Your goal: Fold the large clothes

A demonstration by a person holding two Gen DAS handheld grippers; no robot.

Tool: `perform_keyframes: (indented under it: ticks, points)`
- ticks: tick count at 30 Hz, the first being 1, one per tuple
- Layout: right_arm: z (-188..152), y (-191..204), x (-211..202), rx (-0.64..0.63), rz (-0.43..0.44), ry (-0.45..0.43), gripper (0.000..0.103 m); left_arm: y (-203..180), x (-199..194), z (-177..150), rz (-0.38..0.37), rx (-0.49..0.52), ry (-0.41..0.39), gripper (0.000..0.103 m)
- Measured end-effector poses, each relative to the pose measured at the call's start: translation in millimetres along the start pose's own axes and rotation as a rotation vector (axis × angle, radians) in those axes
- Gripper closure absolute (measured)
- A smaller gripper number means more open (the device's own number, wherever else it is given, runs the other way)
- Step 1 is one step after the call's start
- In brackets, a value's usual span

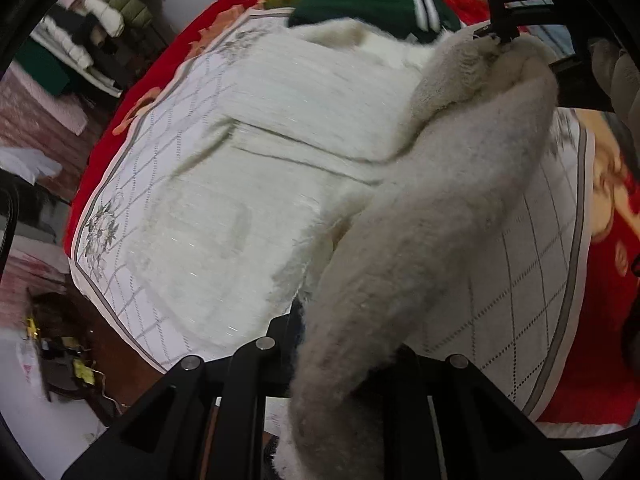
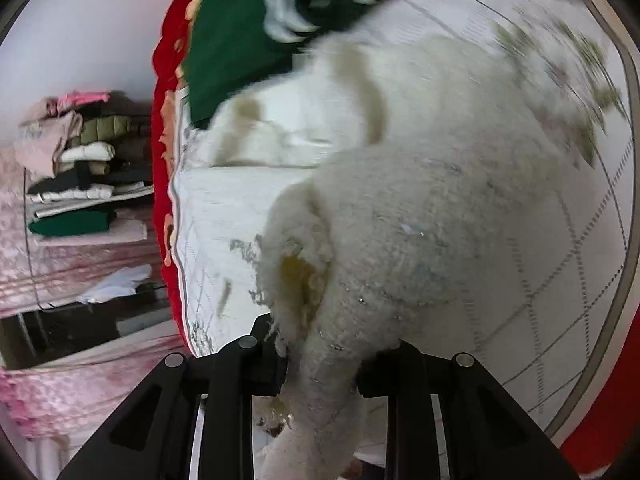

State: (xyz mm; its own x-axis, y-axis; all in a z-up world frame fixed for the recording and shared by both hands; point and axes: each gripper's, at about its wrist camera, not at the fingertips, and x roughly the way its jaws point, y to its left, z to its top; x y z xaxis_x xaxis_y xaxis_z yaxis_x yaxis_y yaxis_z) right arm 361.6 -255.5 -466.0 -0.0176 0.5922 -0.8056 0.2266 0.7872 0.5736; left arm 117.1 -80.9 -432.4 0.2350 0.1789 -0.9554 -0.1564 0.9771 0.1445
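L gripper (image 1: 340, 344): nearest the lens, yr jaws are clenched on a fuzzy white strip of the fleece garment (image 1: 248, 184); strip runs up & away to the R gripper (image 1: 500, 36), seen top right in L wrist view.
R gripper (image 2: 320, 364): clamped on a bunched fold of the same garment, fabric spilling down btwn the fingers.
Garment: white fluffy piece, mostly spread flat on the white quilted mat (image 1: 532, 240), the held edge lifted off it.
Mat: diamond stitching, grey border, floral corner; lies on the red floral bedspread (image 1: 600, 320).
Green garment (image 1: 360, 0): dark green w/ white stripes, at far end of mat, touching the white one's far edge.
Background: stack of folded clothes (image 2: 80, 160) beside the bed.
Blur: R wrist view smeared, fine detail unclear.
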Motion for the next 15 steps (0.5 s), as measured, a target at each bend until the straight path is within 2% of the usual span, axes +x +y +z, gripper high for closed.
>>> perform_keyframes:
  ticks: [5, 8, 10, 15]
  points:
    - [6, 105, 28, -0.09, -0.087, -0.014, 0.077, 71, 4, 24, -0.044, -0.087, 0.0, 0.09]
    - [10, 161, 63, -0.137, -0.149, -0.007, 0.077, 121, 27, 39, -0.075, -0.156, 0.028, 0.089]
    - [14, 195, 96, -0.163, -0.198, 0.004, 0.077, 147, 42, 46, -0.083, -0.184, 0.046, 0.087]
    - [23, 251, 183, -0.208, -0.328, 0.032, 0.077, 210, 89, 55, -0.088, -0.26, 0.084, 0.084]
